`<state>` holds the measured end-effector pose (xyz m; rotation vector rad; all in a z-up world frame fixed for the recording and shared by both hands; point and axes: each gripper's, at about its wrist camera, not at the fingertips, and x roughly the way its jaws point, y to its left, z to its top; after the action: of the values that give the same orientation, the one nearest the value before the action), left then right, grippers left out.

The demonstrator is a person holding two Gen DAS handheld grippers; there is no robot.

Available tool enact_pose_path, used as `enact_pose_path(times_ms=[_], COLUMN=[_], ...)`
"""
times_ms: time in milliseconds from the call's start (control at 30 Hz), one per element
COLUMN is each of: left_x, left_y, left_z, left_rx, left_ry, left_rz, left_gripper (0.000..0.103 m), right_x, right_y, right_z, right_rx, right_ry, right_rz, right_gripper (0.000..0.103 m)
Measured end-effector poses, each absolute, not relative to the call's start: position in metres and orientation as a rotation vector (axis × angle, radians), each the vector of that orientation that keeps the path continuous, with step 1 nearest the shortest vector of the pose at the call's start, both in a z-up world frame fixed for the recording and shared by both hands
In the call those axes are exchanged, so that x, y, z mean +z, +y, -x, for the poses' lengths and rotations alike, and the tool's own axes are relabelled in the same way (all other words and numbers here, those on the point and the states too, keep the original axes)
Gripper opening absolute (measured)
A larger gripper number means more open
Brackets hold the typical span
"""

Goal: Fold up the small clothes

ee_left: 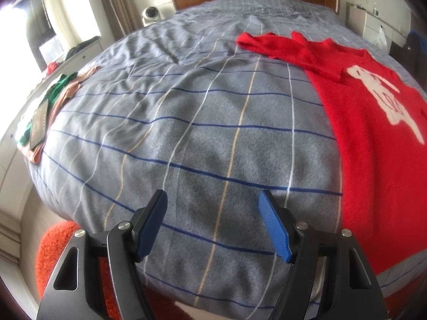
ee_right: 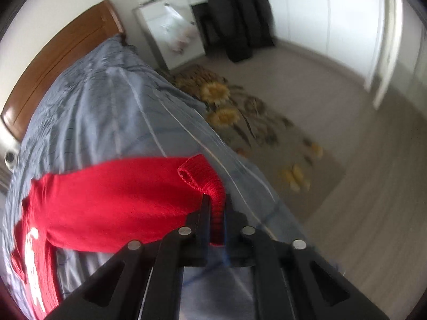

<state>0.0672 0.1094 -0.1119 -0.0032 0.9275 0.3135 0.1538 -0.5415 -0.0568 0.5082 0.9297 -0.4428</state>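
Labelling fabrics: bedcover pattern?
Grey bedcover with a grid of thin navy, white and tan lines; clearest in the left wrist view.

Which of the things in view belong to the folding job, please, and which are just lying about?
For the job:
- red sweater
- its cuff, pinched in the right tool
- left tool, open over the bedspread

Lying about:
- green and tan clothes
- phone
- dark coat
- flowered rug

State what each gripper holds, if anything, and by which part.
The right gripper pinches the red knitted sweater by its ribbed sleeve cuff. The left gripper holds nothing.
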Motion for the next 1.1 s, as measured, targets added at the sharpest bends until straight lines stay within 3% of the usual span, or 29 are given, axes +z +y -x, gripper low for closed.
enact_pose_path(times_ms=[267, 333, 400, 633, 900, 1100], left_x=[-0.114, -0.114, -0.115, -0.117, -0.123, -0.094], left_y=[0.109, 0.109, 0.110, 0.111, 0.116, 0.110], left_z=[-0.069, -0.069, -0.069, -0.072, -0.069, -0.061], left_rx=[0.316, 0.315, 0.319, 0.321, 0.321, 0.283], left_ry=[0.932, 0.934, 0.936, 0.947, 0.980, 0.928], left_rz=[-0.005, -0.001, 0.000, 0.011, 0.036, 0.008], left_gripper=[0.073, 0.074, 0.077, 0.085, 0.102, 0.101], right_x=[-0.070, -0.067, -0.053, -0.006, -0.058, -0.028], right_y=[-0.545, -0.548, -0.546, -0.507, -0.504, -0.495], right_z=[-0.150, -0.146, -0.138, -0.149, -0.163, -0.114], right_rx=[-0.441, -0.450, -0.490, -0.281, -0.333, -0.421], right_ry=[0.944, 0.926, 0.874, 0.746, 0.841, 0.768], right_rz=[-0.539, -0.547, -0.517, -0.414, -0.505, -0.433], right_gripper=[0.009, 0.029, 0.039, 0.039, 0.041, 0.041])
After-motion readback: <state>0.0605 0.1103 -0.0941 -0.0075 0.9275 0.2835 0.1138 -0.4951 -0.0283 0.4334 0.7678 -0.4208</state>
